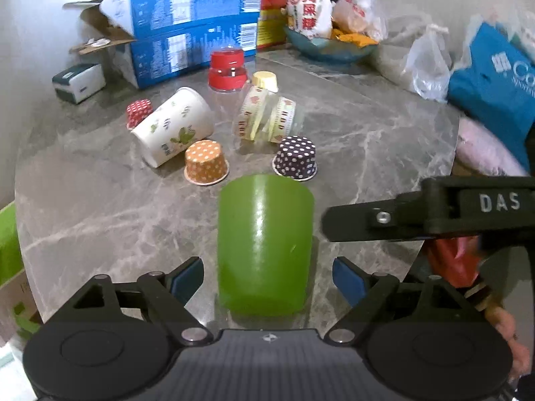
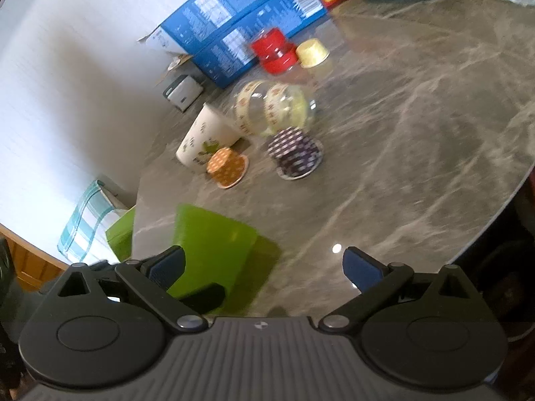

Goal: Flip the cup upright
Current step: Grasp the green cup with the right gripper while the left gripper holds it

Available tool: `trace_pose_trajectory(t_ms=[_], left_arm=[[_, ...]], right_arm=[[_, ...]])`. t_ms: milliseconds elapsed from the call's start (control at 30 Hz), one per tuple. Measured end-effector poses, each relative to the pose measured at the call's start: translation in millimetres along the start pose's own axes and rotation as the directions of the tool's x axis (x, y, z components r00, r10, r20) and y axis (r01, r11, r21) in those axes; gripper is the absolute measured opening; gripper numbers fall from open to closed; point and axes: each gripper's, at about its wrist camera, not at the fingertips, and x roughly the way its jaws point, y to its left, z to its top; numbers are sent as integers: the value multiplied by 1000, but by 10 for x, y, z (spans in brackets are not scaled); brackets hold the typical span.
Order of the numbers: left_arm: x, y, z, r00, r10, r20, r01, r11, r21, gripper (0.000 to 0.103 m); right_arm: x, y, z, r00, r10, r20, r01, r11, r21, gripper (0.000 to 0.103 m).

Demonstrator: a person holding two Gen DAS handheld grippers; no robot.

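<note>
A green plastic cup stands upside down on the marble table near its front edge. My left gripper is open, its blue-padded fingers either side of the cup without touching it. The cup also shows in the right wrist view, at the lower left. My right gripper is open and empty, to the right of the cup; its left finger overlaps the cup in view. The right gripper's black arm reaches in from the right in the left wrist view.
Behind the green cup are an orange dotted cup and a dark dotted cup, both upside down, a white paper cup on its side, a clear jar, a red-lidded jar, blue boxes and bags.
</note>
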Motion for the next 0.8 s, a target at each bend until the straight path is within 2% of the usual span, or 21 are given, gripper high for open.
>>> trace_pose_trajectory(t_ms=[133,300,433,467,600,667,800], left_arm=[[-176,205,-121,998,-42,42,45,997,-66,87],[-493,540,-360,987,-72,143,95,983,-158,87],[-659,787,-503,976,-74,203,118,970,-214,87],[-679,835,-526,975,-72,210,120,967,-226,87],[-725,1002,-653,973,-61,221,117,962,-249,87],[-739,1092,-717,971,-69,228,130,955,-267,87],[-767,1229,-856,968,-79,239,152,941,-303,87]], right_arm=[[107,153,33,1000,2,-21,-2,1000,15,101],[325,375,115,997,14,-75,-11,999,41,101],[513,558,207,993,-28,-114,29,1000,11,100],[556,592,221,992,-37,-123,38,999,7,96],[669,724,211,986,-94,-136,91,995,-32,90],[709,779,187,984,-115,-137,109,993,-54,89],[819,889,183,973,-172,-156,157,982,-103,81]])
